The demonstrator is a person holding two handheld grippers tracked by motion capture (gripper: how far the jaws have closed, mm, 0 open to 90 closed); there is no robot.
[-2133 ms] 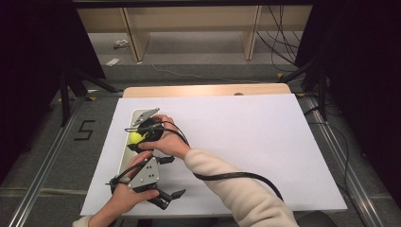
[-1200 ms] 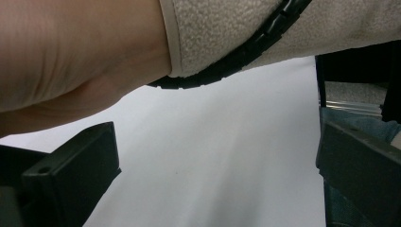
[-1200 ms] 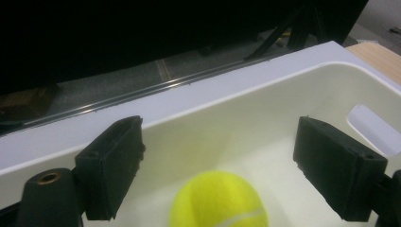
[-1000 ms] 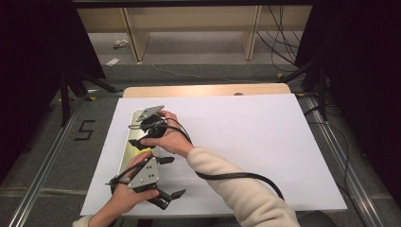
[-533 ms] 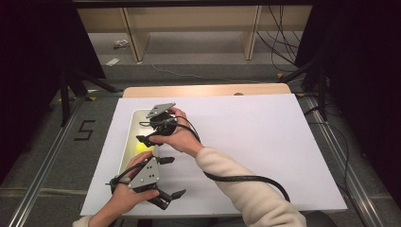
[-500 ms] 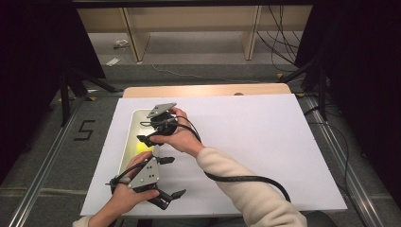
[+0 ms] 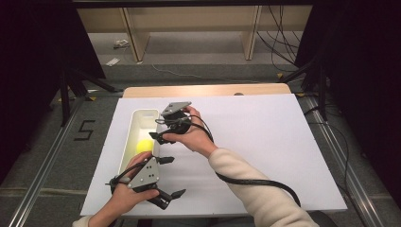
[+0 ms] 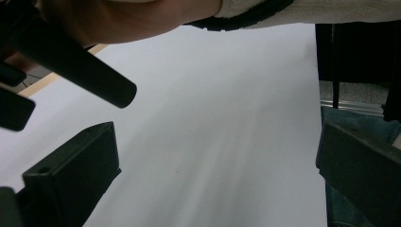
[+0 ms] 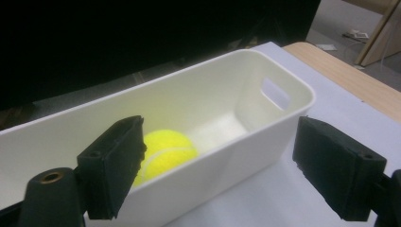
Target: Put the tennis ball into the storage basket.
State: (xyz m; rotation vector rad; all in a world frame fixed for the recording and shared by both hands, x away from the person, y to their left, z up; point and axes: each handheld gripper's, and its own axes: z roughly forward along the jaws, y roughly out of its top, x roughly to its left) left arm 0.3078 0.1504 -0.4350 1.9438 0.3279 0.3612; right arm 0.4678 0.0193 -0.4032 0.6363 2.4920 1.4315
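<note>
- One yellow tennis ball [image 9: 168,152] lies on the floor of the white bin [image 9: 198,90], near the middle of its length, so I judge that the placing is already done.
- Nothing touches the ball; the right gripper [image 7: 163,135] hangs just above the near rim of the bin with its jaws spread wide and empty.
- The left gripper [image 7: 163,191] rests low over the white table sheet [image 7: 265,142], near the front edge, jaws also apart and holding nothing.
- What is left, in my judgement, is only to draw the right gripper away from the bin.
</note>
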